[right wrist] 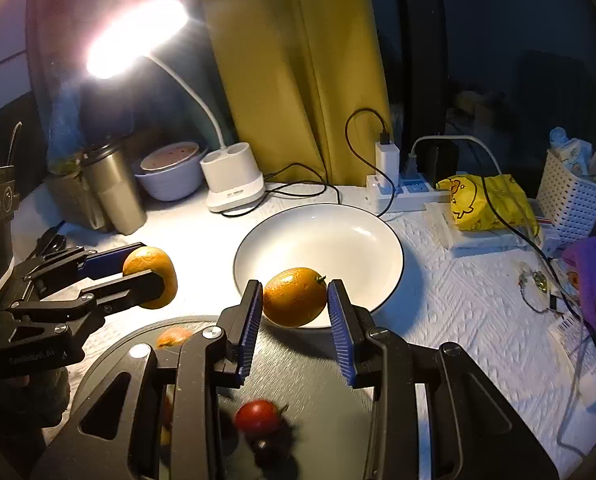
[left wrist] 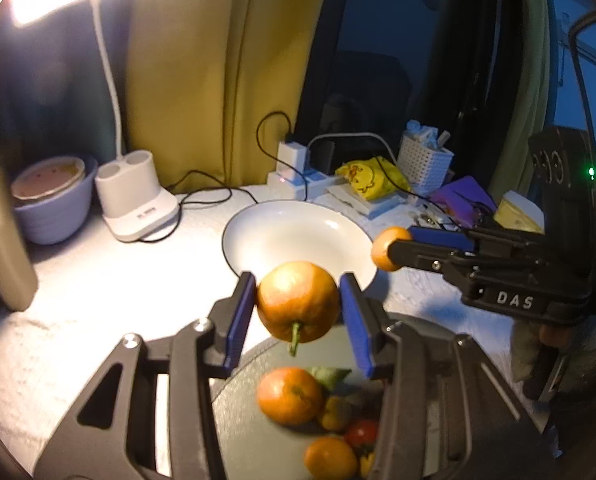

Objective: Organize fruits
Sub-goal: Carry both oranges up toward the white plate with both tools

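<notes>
while each holds one, two oranges, one plate

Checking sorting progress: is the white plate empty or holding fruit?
Empty. The white plate shows only bare surface; both oranges are held in grippers.

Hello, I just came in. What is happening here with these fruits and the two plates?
A person is sorting fruit with two handheld grippers. The left gripper holds an orange at the near rim of the empty white plate. The right gripper holds a second orange at that plate's near edge. Below them, the dark plate holds a cherry tomato and more oranges.
</notes>
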Tool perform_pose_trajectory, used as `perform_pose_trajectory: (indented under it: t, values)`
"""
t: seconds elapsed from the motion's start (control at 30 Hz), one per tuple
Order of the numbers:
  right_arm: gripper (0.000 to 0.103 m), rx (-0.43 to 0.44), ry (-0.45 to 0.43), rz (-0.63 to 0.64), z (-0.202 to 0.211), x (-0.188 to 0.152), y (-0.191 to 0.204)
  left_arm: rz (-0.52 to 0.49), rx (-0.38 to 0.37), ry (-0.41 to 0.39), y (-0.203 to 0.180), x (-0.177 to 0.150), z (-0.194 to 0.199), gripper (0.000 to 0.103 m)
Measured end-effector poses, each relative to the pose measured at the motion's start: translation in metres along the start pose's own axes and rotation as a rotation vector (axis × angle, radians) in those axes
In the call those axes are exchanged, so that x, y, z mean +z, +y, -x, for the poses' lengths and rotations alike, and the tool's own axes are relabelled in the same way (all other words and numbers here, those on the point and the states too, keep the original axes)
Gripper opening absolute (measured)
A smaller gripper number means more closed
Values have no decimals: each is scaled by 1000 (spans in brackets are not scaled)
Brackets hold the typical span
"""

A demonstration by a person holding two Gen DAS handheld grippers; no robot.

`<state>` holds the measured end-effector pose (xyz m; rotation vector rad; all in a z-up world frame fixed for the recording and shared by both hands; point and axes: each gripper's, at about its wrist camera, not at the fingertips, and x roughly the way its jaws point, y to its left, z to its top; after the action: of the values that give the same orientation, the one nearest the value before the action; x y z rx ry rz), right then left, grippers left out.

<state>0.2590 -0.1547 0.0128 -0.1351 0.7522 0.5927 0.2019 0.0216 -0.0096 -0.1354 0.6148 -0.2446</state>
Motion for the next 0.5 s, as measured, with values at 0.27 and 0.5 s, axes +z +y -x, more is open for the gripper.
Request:
perform_pose_trajectory:
  t: [0.27, 0.5]
  values:
    - [36, 0, 19, -6, -33, 13, -19, -8, -7, 31, 15, 23, -37, 44]
    - [36, 11, 45, -12, -70, 30, -30, 21, -17, 61, 25, 37, -75, 44]
